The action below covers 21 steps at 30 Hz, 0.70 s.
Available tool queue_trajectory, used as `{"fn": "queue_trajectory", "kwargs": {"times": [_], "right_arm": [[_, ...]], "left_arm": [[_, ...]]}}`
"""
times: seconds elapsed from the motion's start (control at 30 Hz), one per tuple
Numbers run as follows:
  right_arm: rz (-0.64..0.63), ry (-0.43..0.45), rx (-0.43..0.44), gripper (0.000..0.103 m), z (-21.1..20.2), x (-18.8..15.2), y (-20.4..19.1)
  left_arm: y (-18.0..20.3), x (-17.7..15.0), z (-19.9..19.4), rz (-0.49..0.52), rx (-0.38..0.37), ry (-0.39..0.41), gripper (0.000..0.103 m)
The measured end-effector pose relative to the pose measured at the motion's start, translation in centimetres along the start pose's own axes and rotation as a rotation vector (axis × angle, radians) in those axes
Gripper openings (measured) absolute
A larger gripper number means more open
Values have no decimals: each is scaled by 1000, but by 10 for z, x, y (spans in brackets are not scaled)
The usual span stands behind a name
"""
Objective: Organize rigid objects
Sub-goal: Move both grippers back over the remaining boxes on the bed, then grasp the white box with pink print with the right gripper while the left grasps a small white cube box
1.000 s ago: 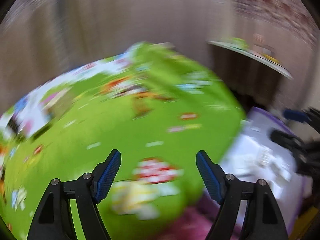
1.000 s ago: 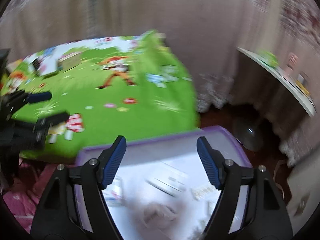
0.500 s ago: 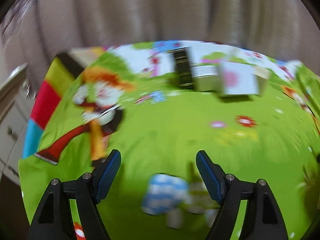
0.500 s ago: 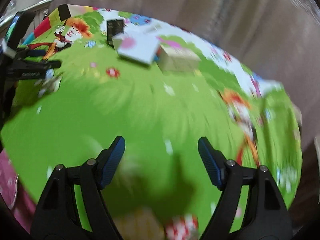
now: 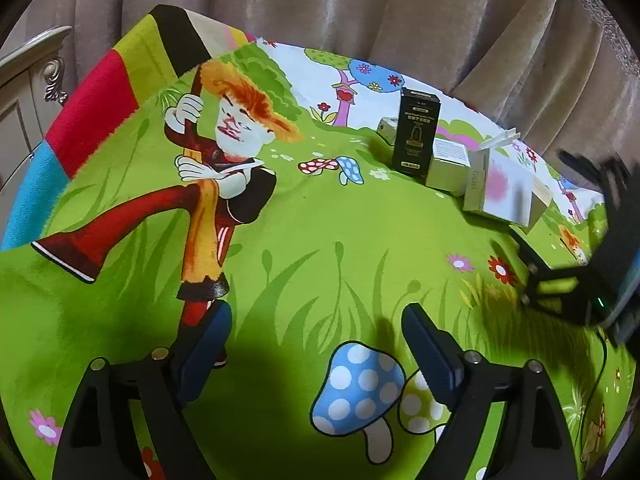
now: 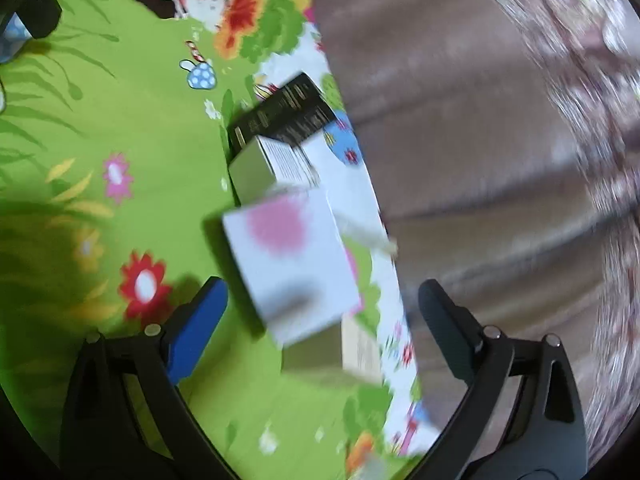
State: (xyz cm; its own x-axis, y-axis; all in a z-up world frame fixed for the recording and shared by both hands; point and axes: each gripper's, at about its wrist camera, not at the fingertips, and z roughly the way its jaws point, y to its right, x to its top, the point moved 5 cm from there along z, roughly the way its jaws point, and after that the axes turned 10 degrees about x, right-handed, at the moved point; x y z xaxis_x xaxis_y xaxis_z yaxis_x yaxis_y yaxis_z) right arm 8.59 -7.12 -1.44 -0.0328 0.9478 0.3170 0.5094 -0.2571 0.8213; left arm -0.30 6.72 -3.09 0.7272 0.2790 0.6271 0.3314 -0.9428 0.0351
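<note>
Black box (image 5: 416, 132) on green cartoon-print blanket (image 5: 320, 232).

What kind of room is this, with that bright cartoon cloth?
Probably a bedroom at home. A cartoon-printed green blanket covers what looks like a bed, long beige curtains hang behind it, and an ornate cream cabinet stands beside it. Small cardboard boxes sit on the blanket.

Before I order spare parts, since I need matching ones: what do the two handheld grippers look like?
Both are alike. The left gripper has two black plastic fingers with cut-out frames and silver screw heads, each tipped with a dark blue pad. The right gripper is built the same, its pad a brighter blue. In the left view it shows a small green light and a thin dark cable. No hands or sleeves show.
</note>
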Motion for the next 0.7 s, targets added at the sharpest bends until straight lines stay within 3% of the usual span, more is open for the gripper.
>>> {"fn": "queue_trajectory", "kwargs": {"times": [0.13,0.27,0.3,0.33,0.37,0.43,0.6,0.7], "right_arm": [[-37,-17,112,102,28,9,10],[57,-74,296,102,57,1,21],[93,-80,329,97,60,-1,24],[113,-83,352,83,60,-3,26],[129,-89,386,78,57,-6,25],[178,-70,421,78,40,-9,24],[508,-111,784,78,-19,-40,26],[625,-169,903,78,-42,-71,20]], "left_arm": [[1,1,1,4,-11,-2,92],[1,1,0,3,-12,-2,92],[1,1,1,4,-12,-2,92],[1,1,1,6,-12,-2,92],[1,1,1,7,-11,-3,92],[1,1,2,9,-13,-3,92],[1,1,2,12,-12,-4,93],[2,1,3,18,-10,-6,94]]}}
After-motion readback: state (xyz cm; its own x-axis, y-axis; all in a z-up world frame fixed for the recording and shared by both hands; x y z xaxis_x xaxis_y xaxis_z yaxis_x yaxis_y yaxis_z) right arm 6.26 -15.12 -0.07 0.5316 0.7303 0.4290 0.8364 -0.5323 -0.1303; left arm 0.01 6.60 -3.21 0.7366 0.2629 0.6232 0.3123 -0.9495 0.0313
